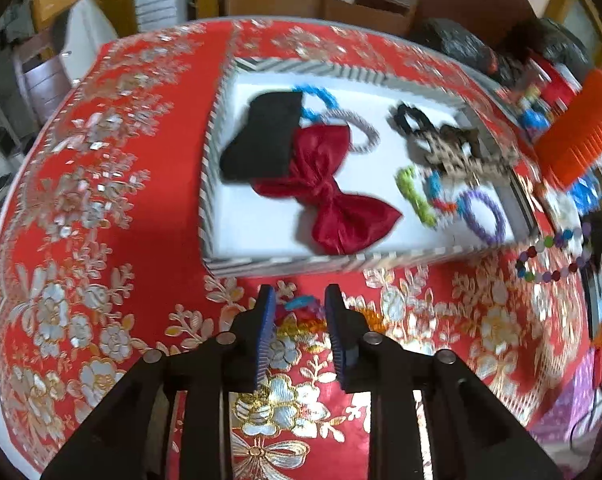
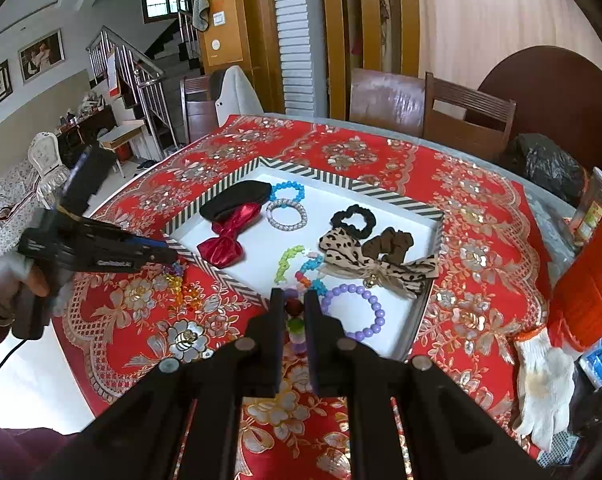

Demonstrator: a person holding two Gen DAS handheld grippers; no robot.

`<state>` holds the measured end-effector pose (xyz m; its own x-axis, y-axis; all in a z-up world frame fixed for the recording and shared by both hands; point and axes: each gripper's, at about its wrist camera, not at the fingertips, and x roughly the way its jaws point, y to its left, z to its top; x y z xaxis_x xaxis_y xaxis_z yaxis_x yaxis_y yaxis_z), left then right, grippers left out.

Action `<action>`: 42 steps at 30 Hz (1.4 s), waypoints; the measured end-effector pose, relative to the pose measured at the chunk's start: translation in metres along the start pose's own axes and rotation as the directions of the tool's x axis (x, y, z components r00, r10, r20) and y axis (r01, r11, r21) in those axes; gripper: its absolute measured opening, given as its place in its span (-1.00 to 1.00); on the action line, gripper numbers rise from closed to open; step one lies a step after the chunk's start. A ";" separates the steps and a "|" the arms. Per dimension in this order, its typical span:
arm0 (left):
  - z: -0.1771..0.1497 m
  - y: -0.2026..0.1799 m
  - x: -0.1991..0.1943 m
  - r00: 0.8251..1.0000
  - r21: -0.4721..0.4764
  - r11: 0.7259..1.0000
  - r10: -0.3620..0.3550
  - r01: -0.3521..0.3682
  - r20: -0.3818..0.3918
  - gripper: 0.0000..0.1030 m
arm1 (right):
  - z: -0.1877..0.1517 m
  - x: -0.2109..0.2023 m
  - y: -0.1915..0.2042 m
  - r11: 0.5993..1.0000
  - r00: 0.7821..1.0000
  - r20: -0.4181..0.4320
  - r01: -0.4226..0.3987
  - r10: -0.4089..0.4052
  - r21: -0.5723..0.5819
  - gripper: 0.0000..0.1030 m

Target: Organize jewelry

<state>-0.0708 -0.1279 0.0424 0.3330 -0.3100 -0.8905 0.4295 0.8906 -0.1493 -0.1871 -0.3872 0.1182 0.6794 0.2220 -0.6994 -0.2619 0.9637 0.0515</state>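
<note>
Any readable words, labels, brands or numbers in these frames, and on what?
None can be read.
Left gripper body: white lettering on its side, too small.
Clear jar at the table's right edge: yellow and red label, blurred.
Tray and jewelry: no text.

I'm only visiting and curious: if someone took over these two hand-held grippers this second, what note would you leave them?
Left gripper: open, fingers low over the red floral tablecloth, lined up on the translucent rainbow bead bracelet lying outside the tray.
Right gripper: shut on the mixed-colour round-bead bracelet, at the near edge of the stripe-rimmed white tray.
Done: the red satin bow, the purple bead bracelet, scrunchies and other bracelets are in the tray.
Left: drop the held bracelet in, then pick up the rainbow one.
</note>
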 end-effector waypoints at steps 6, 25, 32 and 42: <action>-0.004 -0.001 0.010 0.999 0.078 0.996 -0.031 0.032 -0.012 -0.24 | -0.002 -0.001 -0.006 1.000 1.000 -0.003 0.004 -0.004 0.021 -0.82; -0.007 0.006 0.019 0.991 0.144 0.983 -0.105 0.116 -0.081 -0.41 | -0.002 0.002 -0.003 1.000 1.000 -0.017 0.001 0.000 0.019 -0.81; -0.005 0.001 0.009 0.980 0.118 0.974 -0.186 0.193 -0.068 -0.76 | 0.001 -0.002 0.001 1.000 1.000 -0.013 0.001 0.000 0.008 -0.82; 0.021 -0.019 -0.054 0.965 0.152 0.957 -0.258 0.248 0.051 -0.77 | 0.014 -0.016 -0.020 0.999 0.999 0.020 0.031 -0.032 0.028 -0.82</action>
<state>-0.0794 -0.1352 0.1025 0.2532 -0.5456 -0.7989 0.6210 0.7249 -0.2982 -0.1832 -0.4075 0.1380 0.7010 0.1940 -0.6862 -0.2208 0.9740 0.0498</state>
